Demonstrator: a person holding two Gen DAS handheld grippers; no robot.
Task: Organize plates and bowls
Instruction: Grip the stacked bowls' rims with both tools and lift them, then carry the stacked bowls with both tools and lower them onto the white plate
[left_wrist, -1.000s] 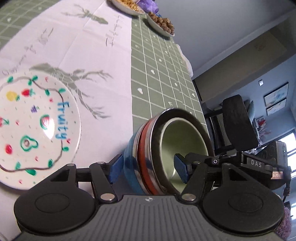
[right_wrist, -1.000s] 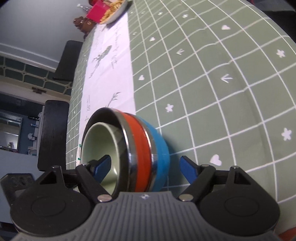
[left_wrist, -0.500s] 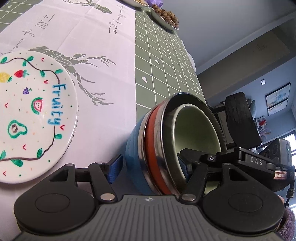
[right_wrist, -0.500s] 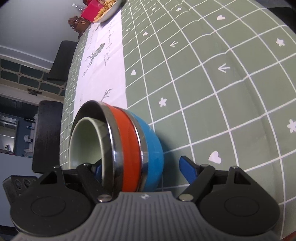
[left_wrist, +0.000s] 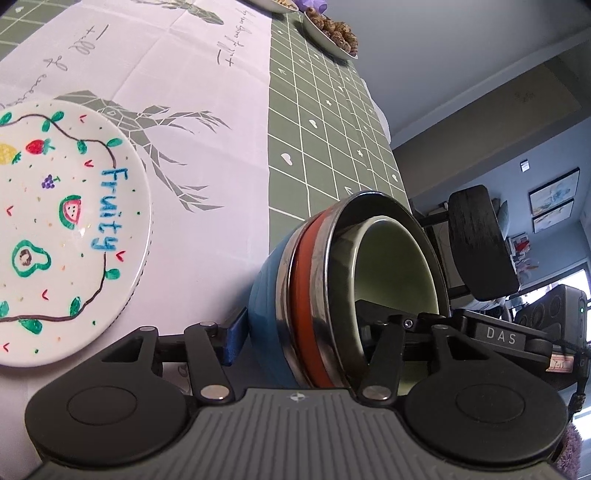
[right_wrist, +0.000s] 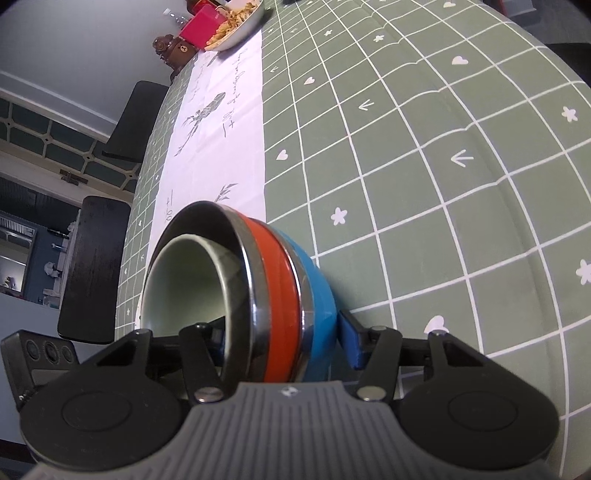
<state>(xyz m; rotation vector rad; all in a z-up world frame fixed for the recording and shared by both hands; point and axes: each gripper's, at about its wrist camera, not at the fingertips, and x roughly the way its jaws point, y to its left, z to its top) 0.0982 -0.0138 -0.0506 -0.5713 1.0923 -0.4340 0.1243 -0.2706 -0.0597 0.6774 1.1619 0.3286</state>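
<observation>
Bowls (left_wrist: 332, 288), nested and tilted, are clamped across their rims by left gripper (left_wrist: 306, 339) and right gripper (right_wrist: 284, 339); plate (left_wrist: 62, 229) lies left, tablecloth (right_wrist: 424, 155) beyond.

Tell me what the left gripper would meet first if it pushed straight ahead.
The nested bowl stack: it already sits between the left gripper jaws, blue outermost, orange and steel inside, pale green innermost. Beyond it lies the green checked tablecloth; depth there is unclear.

Both grippers' jaws clamped, opposed.
</observation>
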